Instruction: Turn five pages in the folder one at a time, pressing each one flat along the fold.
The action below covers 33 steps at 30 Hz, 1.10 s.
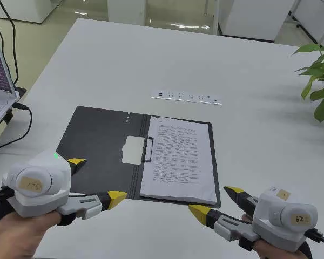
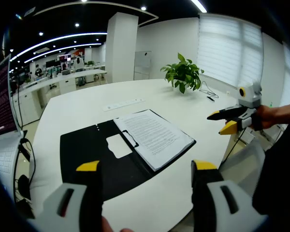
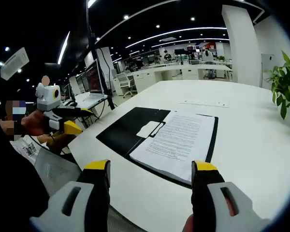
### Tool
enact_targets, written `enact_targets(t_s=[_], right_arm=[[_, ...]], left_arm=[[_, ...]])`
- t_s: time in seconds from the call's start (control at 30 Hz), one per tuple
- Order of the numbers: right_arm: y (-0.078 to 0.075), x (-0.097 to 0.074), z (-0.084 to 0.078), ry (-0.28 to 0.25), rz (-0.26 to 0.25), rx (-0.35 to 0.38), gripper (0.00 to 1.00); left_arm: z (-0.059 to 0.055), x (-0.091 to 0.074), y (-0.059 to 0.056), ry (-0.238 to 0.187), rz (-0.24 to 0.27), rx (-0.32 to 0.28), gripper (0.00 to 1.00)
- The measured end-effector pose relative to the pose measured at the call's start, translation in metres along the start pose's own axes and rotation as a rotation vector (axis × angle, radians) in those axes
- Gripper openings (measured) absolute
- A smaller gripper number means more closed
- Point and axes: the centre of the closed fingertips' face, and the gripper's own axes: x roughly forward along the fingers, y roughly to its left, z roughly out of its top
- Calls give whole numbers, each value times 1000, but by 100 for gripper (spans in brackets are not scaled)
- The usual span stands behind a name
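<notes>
Two grippers hover at the near edge of the table (image 1: pixel 151 59), each with jaws spread wide and holding nothing. The left gripper (image 1: pixel 97 179) is by the near left corner of the folder (image 1: pixel 97 140), the right gripper (image 1: pixel 216 200) by its near right corner. The folder lies open and flat, with pages (image 1: pixel 181 156) on its right half.

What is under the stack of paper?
The open black folder lies under the paper stack; its dark edge peeks out around it. Lower pages and the folder's inside there are covered.
</notes>
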Motion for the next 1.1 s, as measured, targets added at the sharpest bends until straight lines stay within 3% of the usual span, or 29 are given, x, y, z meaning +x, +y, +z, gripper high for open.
enact_targets(t_s=[0.73,1.1], right_arm=[[-6,-5,-5,-10,-20,31,68],[0,-2,-6,2,3,32,67]], left_arm=[[1,1,-1,6,-6,6,74],[2,1,1,6,-2,5,74]])
